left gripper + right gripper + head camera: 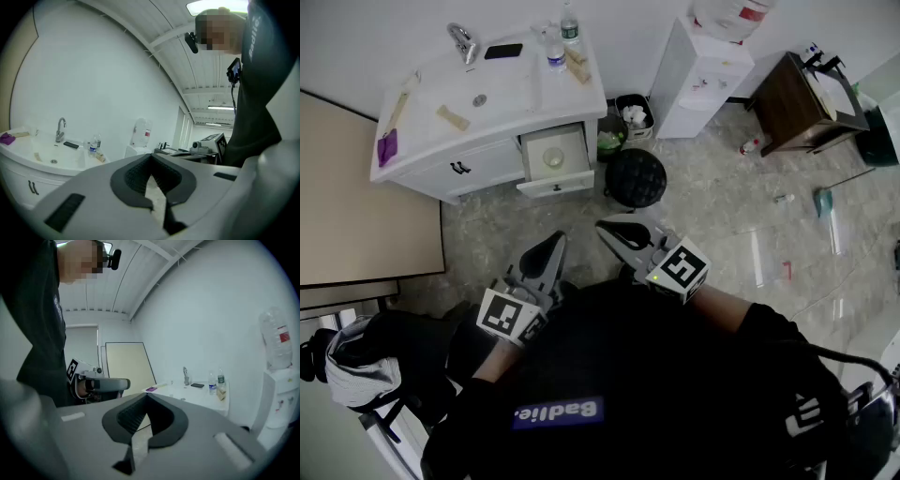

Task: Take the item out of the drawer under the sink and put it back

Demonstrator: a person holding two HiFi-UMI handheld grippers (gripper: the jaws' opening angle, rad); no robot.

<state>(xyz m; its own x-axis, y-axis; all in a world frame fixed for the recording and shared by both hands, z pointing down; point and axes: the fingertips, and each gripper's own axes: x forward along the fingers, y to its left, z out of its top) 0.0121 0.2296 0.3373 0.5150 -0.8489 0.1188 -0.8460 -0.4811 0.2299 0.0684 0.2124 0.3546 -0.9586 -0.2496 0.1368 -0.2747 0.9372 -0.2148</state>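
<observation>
Jaws on the left gripper [553, 246] and right gripper [609, 230] are both resting tip to tip, gripping nothing. Well ahead of them, a small pale round item [553, 157] is lying inside the open white drawer [558, 185] of the white sink cabinet [502, 98], untouched.

Two hand-held grippers [555, 246] [609, 232], two water bottles [555, 49] [570, 23], one open drawer [555, 185]

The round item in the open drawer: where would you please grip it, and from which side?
Likely across the rim of the round item, from above: it lies flat inside the drawer, whose walls block the sides and whose top is open.
</observation>
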